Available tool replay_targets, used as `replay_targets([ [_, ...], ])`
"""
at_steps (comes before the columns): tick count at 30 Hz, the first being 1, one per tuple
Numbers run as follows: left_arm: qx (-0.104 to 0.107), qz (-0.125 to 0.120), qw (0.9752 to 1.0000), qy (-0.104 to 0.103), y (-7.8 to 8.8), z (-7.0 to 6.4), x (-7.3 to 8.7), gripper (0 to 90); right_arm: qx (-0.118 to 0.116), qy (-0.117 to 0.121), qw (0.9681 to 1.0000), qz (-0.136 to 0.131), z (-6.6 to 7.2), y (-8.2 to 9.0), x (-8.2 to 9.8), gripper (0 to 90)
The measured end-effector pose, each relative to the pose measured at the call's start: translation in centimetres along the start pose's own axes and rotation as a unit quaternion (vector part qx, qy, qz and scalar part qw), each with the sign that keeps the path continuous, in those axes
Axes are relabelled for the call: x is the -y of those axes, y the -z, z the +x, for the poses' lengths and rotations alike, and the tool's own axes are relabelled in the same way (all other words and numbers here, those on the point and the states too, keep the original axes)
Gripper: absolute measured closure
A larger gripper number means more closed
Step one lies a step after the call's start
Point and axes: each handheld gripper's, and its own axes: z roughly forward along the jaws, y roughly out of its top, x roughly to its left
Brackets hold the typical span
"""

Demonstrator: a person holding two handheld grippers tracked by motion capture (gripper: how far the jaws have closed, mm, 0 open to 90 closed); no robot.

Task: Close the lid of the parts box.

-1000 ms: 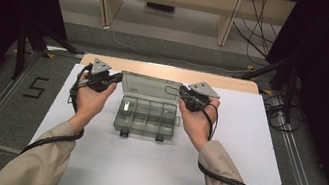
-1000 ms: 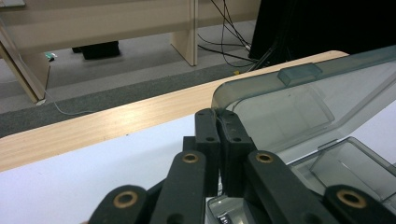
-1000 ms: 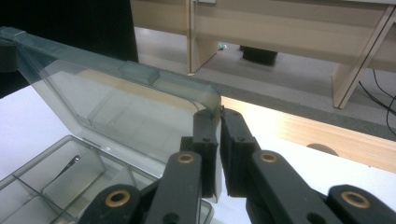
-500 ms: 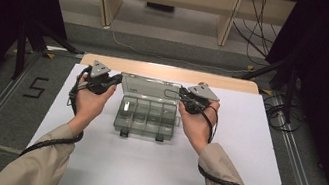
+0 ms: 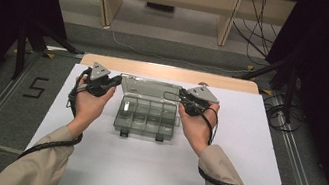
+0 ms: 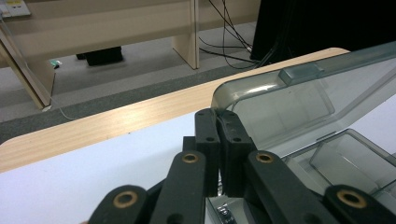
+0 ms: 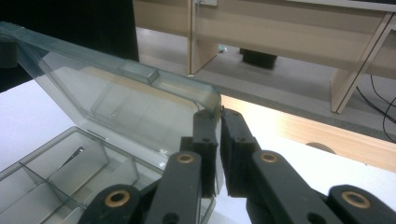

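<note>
A clear grey compartment box (image 5: 147, 120) sits on the white table top (image 5: 138, 174) with its lid (image 5: 150, 89) raised and tilted back. My left gripper (image 5: 116, 80) is shut on the lid's left edge; up close its jaws (image 6: 218, 116) pinch the lid's (image 6: 299, 93) rounded corner. My right gripper (image 5: 179, 95) is shut on the lid's right edge, its jaws (image 7: 219, 116) clamped on the corner of the lid (image 7: 116, 93). The divided compartments (image 7: 60, 177) lie below, and one holds a small metal piece (image 7: 77, 154).
The table's wooden far edge (image 5: 170, 73) runs just behind the box. Beyond it are desk legs (image 5: 227, 22) and cables (image 5: 261, 17) on the floor. Metal rails (image 5: 300, 176) flank the table. White surface stretches in front of the box.
</note>
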Motion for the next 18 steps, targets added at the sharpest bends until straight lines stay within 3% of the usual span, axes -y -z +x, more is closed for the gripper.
replay_targets([
  [16, 0.0, 0.001, 1.0, -0.008, 0.37, -0.17, 0.31, 87.4, 0.004, 0.012, 0.9999, -0.009, 0.08, 0.29, 0.34, 85.6],
  [18, 0.0, 0.0, 1.0, -0.008, 0.38, -0.2, 0.35, 87.4, -0.004, 0.003, 1.0, -0.001, 0.23, 0.39, 0.38, 85.6],
])
